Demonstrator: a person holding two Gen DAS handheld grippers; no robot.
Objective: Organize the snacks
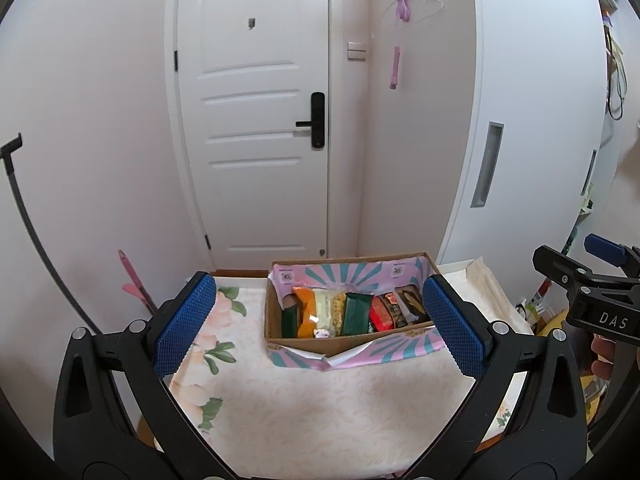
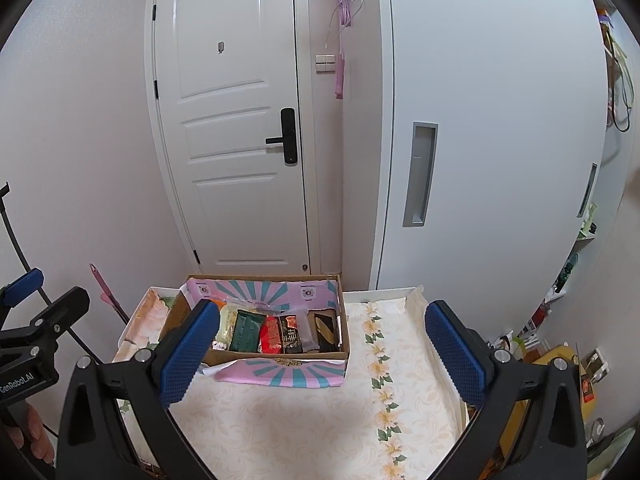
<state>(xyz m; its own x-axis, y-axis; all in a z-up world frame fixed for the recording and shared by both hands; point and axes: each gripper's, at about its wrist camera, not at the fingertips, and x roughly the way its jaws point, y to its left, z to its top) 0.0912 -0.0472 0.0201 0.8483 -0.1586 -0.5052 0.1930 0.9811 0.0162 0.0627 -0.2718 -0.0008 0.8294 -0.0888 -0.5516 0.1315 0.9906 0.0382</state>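
A cardboard box (image 1: 316, 345) with pink and teal flaps stands at the far middle of a small table covered with a floral cloth (image 1: 320, 408). Several snack packets stand in a row inside it: orange (image 1: 306, 310), pale yellow (image 1: 330, 312), green (image 1: 356, 314), red (image 1: 380, 312) and dark ones. My left gripper (image 1: 320, 324) is open and empty, held back from the box. My right gripper (image 2: 328, 344) is open and empty, also short of the box (image 2: 280, 372). Each gripper shows at the edge of the other's view.
A white door (image 1: 256, 120) with a black handle stands behind the table. A white cabinet (image 2: 480, 140) is at the right. A pink-handled tool (image 1: 136, 284) leans at the left wall. Shelves with clutter (image 2: 560, 340) are at the far right.
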